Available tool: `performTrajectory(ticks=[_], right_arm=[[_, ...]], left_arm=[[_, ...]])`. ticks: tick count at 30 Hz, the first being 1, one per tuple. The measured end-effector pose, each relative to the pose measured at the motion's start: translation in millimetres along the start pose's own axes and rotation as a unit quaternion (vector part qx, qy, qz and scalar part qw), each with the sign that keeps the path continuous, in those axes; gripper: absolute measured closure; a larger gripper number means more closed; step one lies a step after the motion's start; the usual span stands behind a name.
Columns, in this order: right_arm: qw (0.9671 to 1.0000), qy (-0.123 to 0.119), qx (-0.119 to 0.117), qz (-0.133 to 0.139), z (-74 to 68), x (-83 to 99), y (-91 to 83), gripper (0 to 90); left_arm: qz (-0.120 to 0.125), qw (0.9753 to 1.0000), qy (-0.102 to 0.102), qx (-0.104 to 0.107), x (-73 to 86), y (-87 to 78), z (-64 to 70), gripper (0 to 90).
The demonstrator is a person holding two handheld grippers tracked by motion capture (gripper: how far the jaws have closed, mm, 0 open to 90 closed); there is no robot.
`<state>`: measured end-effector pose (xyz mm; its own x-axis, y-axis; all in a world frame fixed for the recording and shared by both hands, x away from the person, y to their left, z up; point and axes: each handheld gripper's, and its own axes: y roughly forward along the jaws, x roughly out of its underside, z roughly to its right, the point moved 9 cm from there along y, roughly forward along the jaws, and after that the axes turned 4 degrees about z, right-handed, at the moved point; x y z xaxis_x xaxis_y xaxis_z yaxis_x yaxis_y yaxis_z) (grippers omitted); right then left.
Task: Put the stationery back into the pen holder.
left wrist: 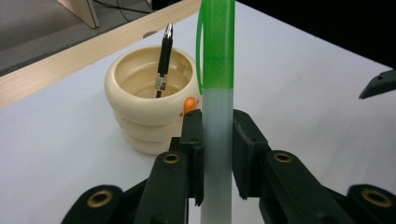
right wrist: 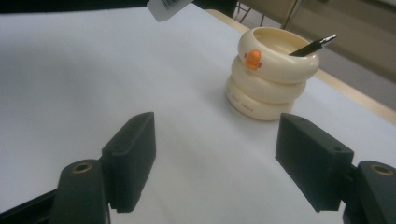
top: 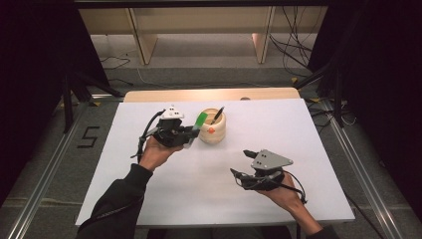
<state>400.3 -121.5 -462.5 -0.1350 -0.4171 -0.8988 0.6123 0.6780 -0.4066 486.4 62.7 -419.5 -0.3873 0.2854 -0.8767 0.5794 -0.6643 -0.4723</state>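
A cream ringed pen cup (top: 212, 127) (left wrist: 148, 100) (right wrist: 272, 72) with an orange beak mark stands near the middle of the white table, and a black pen (top: 217, 115) (left wrist: 163, 60) (right wrist: 312, 45) leans inside it. My left gripper (top: 191, 132) (left wrist: 218, 140) is just left of the cup, shut on a pen with a green cap and frosted barrel (top: 200, 122) (left wrist: 217, 88), which points up past the cup's rim. My right gripper (top: 242, 163) (right wrist: 217, 161) rests lower right of the cup, open, nothing between its jaws.
The white table surface (top: 149, 184) has a wooden strip (top: 209, 94) along its far edge. Beyond it are wooden furniture legs (top: 142, 40) and cables (top: 293, 45) on the floor. A tip of the right gripper (left wrist: 379, 84) shows in the left gripper view.
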Motion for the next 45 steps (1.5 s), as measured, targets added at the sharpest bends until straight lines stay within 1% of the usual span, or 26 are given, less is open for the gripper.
performTrajectory(ticks=[2,3,5,6,7,8,10,14,17,18,19,22,25,27,32,36,40,45], right_arm=[[0.9997,0.021,-0.008,0.005,1.0,0.3,-2.0,28.5],[0.9994,0.031,-0.011,0.006,1.0,0.7,-3.2,28.2],[0.9990,0.042,-0.013,0.004,1.5,2.0,-4.9,27.1],[0.9986,0.049,-0.018,0.008,1.5,1.9,-5.3,27.1],[0.9978,0.061,-0.022,0.012,1.3,2.1,-6.4,27.1],[0.9973,0.068,-0.025,0.012,1.4,2.6,-7.3,27.0],[0.9963,0.080,-0.027,0.015,2.0,3.5,-8.8,27.1],[0.9948,0.096,-0.029,0.016,4.1,6.1,-11.1,27.1],[0.9939,0.105,-0.027,0.017,5.6,7.4,-13.0,26.6],[0.9938,0.107,-0.026,0.017,6.0,8.0,-14.2,26.4],[0.9936,0.108,-0.026,0.017,6.2,8.5,-14.9,26.1],[0.9929,0.114,-0.027,0.018,6.0,10.8,-17.0,25.3],[0.9922,0.120,-0.026,0.019,5.6,12.9,-17.6,25.1],[0.9920,0.122,-0.027,0.018,4.9,14.0,-17.5,24.6],[0.9919,0.123,-0.027,0.016,3.0,16.9,-16.8,24.1],[0.9920,0.123,-0.025,0.014,3.8,18.9,-17.7,22.3],[0.9917,0.125,-0.024,0.014,3.3,20.1,-18.6,20.4],[0.9909,0.130,-0.028,0.018,2.0,20.2,-19.4,19.5]], left_arm=[[0.005,1.0000,-0.003,-0.003,-1.6,-0.6,-1.9,76.2],[0.012,0.9999,-0.007,-0.005,-3.2,-1.0,-3.2,76.2],[0.013,0.9998,-0.013,-0.002,-3.7,-1.3,-3.7,76.2],[0.017,0.9997,-0.016,-0.005,-4.1,-1.4,-4.8,76.2],[0.018,0.9997,-0.018,-0.004,-4.0,-0.8,-5.1,76.2],[0.017,0.9997,-0.019,-0.004,-3.6,-0.3,-5.1,76.2],[0.020,0.9996,-0.019,-0.008,-3.2,0.4,-6.2,76.2],[0.026,0.9992,-0.027,-0.011,-5.0,3.5,-9.0,76.2],[0.036,0.9985,-0.038,-0.015,-8.5,6.4,-13.2,76.2],[0.036,0.9984,-0.041,-0.016,-9.4,7.4,-14.2,76.2],[0.041,0.9979,-0.047,-0.016,-11.9,8.9,-16.4,76.2],[0.051,0.9969,-0.056,-0.021,-17.6,10.5,-21.0,76.2],[0.060,0.9961,-0.061,-0.024,-23.3,14.1,-24.0,76.3],[0.065,0.9956,-0.062,-0.027,-25.8,18.4,-25.2,76.2],[0.062,0.9958,-0.059,-0.032,-30.8,31.2,-28.1,76.2],[0.068,0.9953,-0.062,-0.033,-36.2,38.7,-28.0,76.2],[0.065,0.9953,-0.063,-0.036,-39.1,47.2,-29.0,76.2],[0.069,0.9947,-0.062,-0.044,-42.9,55.6,-32.4,76.2]])
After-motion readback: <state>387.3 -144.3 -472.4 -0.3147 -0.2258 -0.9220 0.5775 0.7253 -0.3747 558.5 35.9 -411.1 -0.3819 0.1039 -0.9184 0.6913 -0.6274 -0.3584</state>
